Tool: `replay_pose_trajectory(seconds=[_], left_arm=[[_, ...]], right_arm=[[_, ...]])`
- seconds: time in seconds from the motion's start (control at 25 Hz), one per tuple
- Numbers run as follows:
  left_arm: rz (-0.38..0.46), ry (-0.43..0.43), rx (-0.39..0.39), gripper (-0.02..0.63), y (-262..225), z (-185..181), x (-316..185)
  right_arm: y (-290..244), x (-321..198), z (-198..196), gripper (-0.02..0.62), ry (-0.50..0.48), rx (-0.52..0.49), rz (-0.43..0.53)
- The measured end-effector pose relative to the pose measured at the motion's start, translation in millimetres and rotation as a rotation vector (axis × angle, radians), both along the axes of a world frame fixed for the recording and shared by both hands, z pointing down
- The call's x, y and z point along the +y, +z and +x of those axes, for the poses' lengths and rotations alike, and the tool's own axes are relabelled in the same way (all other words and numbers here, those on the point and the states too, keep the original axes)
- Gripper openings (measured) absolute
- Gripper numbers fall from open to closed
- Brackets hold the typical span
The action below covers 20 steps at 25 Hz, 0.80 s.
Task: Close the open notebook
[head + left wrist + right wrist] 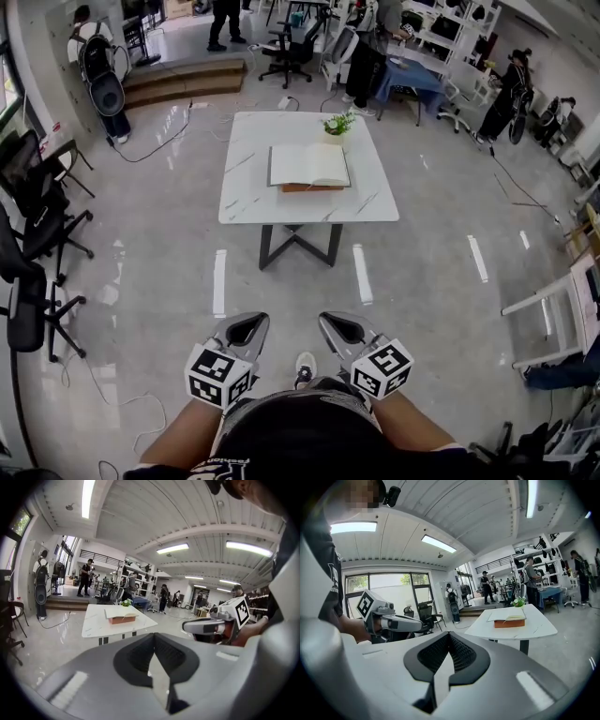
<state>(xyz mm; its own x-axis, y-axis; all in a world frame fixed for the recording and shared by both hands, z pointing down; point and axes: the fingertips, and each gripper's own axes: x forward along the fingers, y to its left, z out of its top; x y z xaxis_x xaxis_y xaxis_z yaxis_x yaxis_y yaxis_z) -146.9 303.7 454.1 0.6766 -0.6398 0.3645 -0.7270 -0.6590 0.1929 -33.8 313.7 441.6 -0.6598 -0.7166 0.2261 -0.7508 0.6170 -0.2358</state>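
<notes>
The open notebook (308,165) lies flat, pages up, on a brown block (312,188) on the white marble table (248,192). Both grippers are held low in front of the person, well short of the table and above the floor. My left gripper (247,329) is shut with nothing in it, and so is my right gripper (341,328). The left gripper view has the notebook (121,614) far off beyond the closed left gripper (154,639), with the right gripper (211,626) beside it. Beyond the shut right gripper (449,635), the right gripper view shows the notebook (507,616) and the left gripper (396,623).
A small potted plant (338,124) stands on the table just behind the notebook. Black office chairs (37,234) line the left side. A white rack (562,309) stands at the right. Cables trail over the glossy floor. People stand at desks far behind.
</notes>
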Motion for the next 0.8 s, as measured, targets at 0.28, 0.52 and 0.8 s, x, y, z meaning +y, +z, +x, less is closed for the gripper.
replay_pose_trajectory(seconds=[0.28, 0.52, 0.8], left_arm=[[0.016, -0.009, -0.018, 0.057, -2.0, 43.6, -58.7], [0.020, -0.022, -0.030, 0.057, -3.9, 77.6, -100.4], [0.021, -0.039, -0.041, 0.057, -5.2, 101.9, -135.5]], right_arm=[[4.1, -57.8, 41.8, 0.000, -0.019, -0.007, -0.006], [2.1, -102.0, 76.2, 0.000, -0.030, -0.020, -0.007], [6.6, -137.0, 99.0, 0.000, -0.045, -0.038, -0.019]])
